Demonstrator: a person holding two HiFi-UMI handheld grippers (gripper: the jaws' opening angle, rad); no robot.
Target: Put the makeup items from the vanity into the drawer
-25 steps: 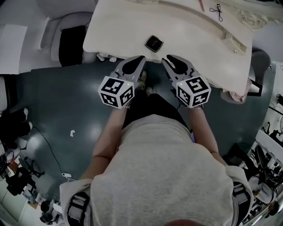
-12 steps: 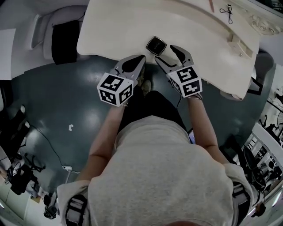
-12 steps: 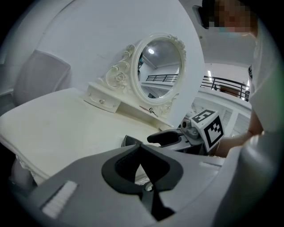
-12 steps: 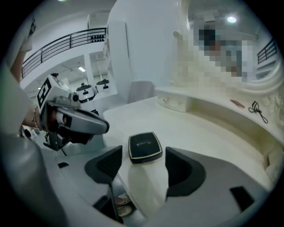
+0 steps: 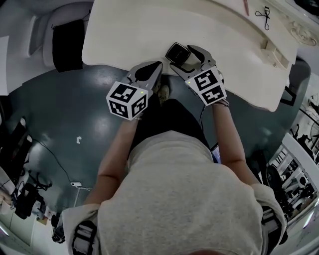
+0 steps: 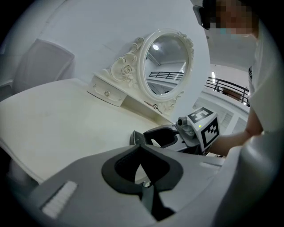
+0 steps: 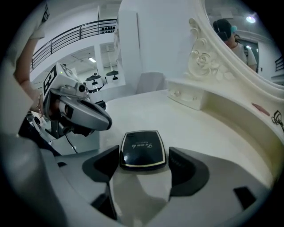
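**Compact bracketed, nothing stowed yet**

The black compact [image 7: 143, 150] lies flat on the cream counter [image 5: 129, 30], near its front edge, right between the jaws of the right claw [image 7: 144, 162]. That claw is wide open. One jaw stands on each side of the compact with a narrow gap showing, so it has hold of nothing yet. By my reading this is the approach to the first pick. The grasp, the lift, the opening of a drawer and the drop all remain.

The left claw [image 6: 143, 170] is just to the left of the right one, over the counter's front edge. Its jaws are together and it is empty.

Ahead of the right claw and to its right, well apart from it, two more items lie on the raised back ledge. One is an eyelash curler [image 5: 264, 12] and the other is a reddish pencil-like stick [image 5: 245, 6]. They probably need stowing too.

Straight ahead, under the ornate oval mirror [image 6: 166, 66], is a small drawer [image 7: 186, 98] with two knobs. It looks closed, so something must pull it open first.

Nothing stands between the right claw and the compact. The closest thing is the left claw, which could crowd the lift. The compact is low and glossy and may slip from a shallow grip.
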